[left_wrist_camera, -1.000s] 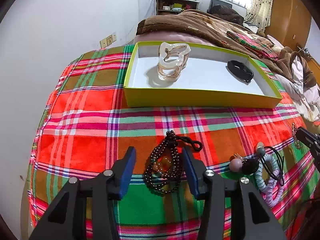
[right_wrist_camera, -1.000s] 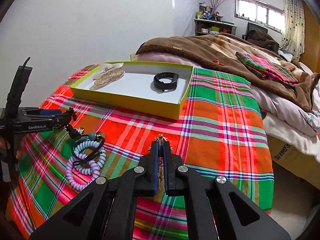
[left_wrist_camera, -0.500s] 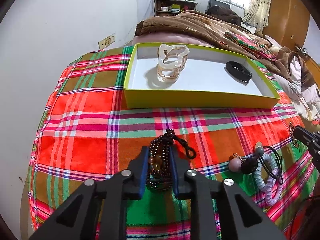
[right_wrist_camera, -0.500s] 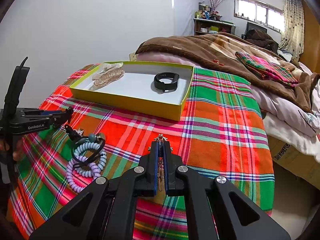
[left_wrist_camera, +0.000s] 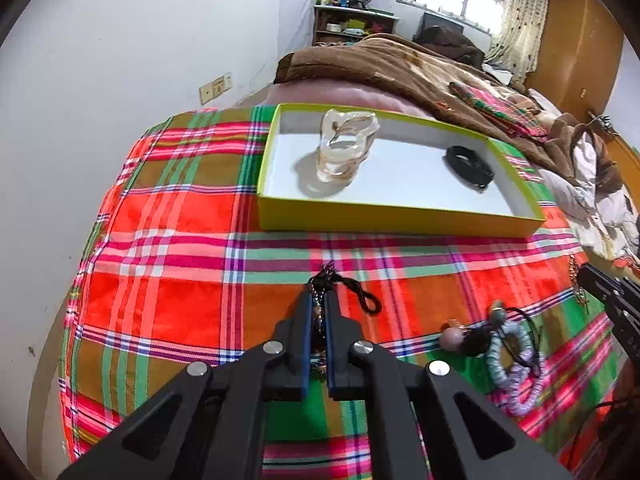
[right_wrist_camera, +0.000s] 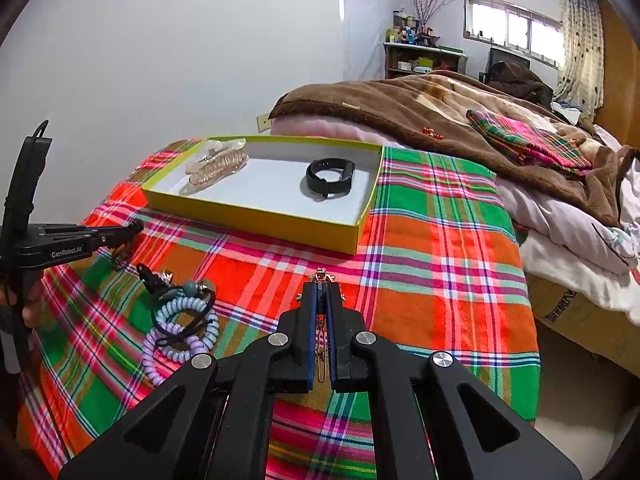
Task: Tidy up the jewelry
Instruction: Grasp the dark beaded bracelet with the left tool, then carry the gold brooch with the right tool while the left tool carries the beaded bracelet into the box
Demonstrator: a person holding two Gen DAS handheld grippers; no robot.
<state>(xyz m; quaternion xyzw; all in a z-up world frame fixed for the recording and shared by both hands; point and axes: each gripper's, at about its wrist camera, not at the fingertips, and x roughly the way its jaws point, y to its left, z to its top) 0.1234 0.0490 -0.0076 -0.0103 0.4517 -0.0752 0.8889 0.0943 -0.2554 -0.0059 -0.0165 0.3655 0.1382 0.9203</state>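
Left wrist view: left gripper had just closed, pinching the dark bead bracelet on the plaid cloth, cord loop trailing right; yellow tray beyond held a clear hair claw and black band. Right wrist view: right gripper was clamped on a gold chain piece; coil hair ties lay to the left.
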